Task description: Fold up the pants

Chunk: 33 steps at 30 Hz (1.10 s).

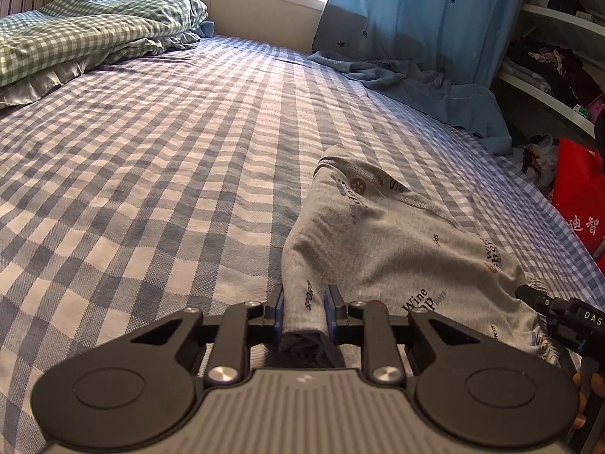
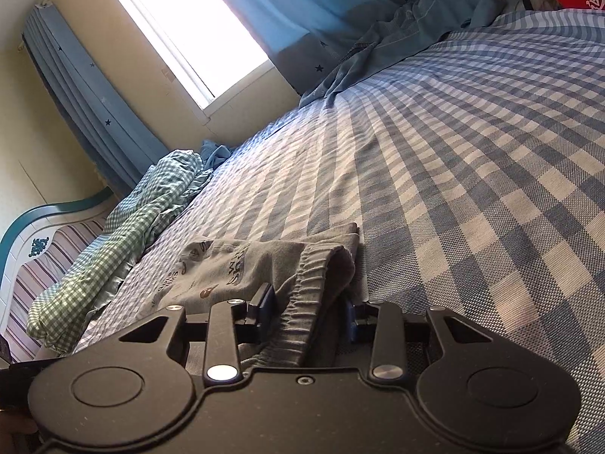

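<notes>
Grey pants [image 1: 382,234] printed with small words lie crumpled on the blue-checked bed sheet [image 1: 151,174], toward its right side. In the left wrist view my left gripper [image 1: 305,302] is shut on the near leg end, and the fabric fills the gap between its blue pads [image 1: 280,308]. The right gripper [image 1: 529,293] comes in from the right edge at the gathered waistband. In the right wrist view that right gripper [image 2: 309,304] is shut on the elastic waistband [image 2: 302,295], which bunches between its pads, while the rest of the pants [image 2: 227,268] lies ahead.
A green-checked quilt [image 1: 87,38] is heaped at the far left. A blue garment [image 1: 435,87] lies below the blue curtain [image 1: 416,7] at the far right. Shelves [image 1: 548,56] and a red bag [image 1: 578,189] stand beyond the bed's right edge. A headboard [image 2: 34,242] ends the bed.
</notes>
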Tool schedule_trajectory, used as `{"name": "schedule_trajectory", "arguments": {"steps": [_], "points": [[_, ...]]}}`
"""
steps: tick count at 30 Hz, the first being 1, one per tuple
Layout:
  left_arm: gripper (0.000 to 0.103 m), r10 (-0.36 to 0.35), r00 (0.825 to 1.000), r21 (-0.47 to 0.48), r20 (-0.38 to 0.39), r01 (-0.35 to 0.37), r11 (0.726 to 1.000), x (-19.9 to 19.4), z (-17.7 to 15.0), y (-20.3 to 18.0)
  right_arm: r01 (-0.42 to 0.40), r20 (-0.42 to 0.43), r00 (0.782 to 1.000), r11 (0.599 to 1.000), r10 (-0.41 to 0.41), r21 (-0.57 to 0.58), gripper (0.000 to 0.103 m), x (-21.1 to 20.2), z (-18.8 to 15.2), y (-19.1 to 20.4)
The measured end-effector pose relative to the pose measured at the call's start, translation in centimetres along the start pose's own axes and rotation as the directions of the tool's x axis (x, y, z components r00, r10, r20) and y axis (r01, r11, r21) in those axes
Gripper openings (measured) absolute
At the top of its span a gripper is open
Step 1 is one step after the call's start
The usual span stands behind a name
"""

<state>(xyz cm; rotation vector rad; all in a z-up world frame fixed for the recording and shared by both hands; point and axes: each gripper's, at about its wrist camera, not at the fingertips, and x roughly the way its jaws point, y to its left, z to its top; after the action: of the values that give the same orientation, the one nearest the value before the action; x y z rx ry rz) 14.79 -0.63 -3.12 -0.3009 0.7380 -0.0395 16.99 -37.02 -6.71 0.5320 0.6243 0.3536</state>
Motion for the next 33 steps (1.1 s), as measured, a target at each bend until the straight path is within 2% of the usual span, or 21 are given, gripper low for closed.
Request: {"name": "schedule_trajectory", "arguments": {"steps": [5, 8, 12, 16, 19, 23, 33], "points": [[0.023, 0.006, 1.0, 0.006, 0.008, -0.006, 1.0, 0.0, -0.2, -0.1, 0.0, -0.001, 1.0, 1.0, 0.0, -0.001, 0.04, 0.1, 0.0, 0.0], [0.019, 0.008, 1.0, 0.015, 0.007, -0.008, 1.0, 0.0, -0.2, -0.3, 0.003, -0.001, 1.0, 1.0, -0.003, -0.003, 0.038, 0.1, 0.0, 0.0], [0.014, 0.002, 1.0, 0.01, 0.006, -0.002, 1.0, -0.2, 0.0, -0.4, 0.036, 0.002, 0.999, 0.999, -0.036, -0.037, 0.028, 0.2, 0.0, 0.6], [0.011, -0.002, 1.0, 0.024, 0.014, 0.001, 1.0, -0.7, 0.6, -0.7, 0.101, 0.035, 0.995, 0.985, -0.097, -0.14, 0.016, -0.2, -0.3, 2.6], [0.011, -0.012, 1.0, 0.041, 0.027, 0.011, 0.999, -1.3, 1.2, -1.0, 0.155, 0.071, 0.987, 0.963, -0.143, -0.219, 0.014, -0.4, -0.7, 4.1], [0.01, -0.036, 0.998, 0.063, 0.053, 0.032, 0.998, -2.1, 2.1, -1.4, 0.193, 0.112, 0.979, 0.945, -0.169, -0.265, 0.013, -0.7, -1.0, 5.7], [0.009, -0.088, 0.994, 0.087, 0.072, 0.082, 0.993, -2.8, 4.4, -2.0, 0.191, 0.125, 0.979, 0.936, -0.161, -0.296, 0.012, -1.2, 1.0, 8.7]]}}
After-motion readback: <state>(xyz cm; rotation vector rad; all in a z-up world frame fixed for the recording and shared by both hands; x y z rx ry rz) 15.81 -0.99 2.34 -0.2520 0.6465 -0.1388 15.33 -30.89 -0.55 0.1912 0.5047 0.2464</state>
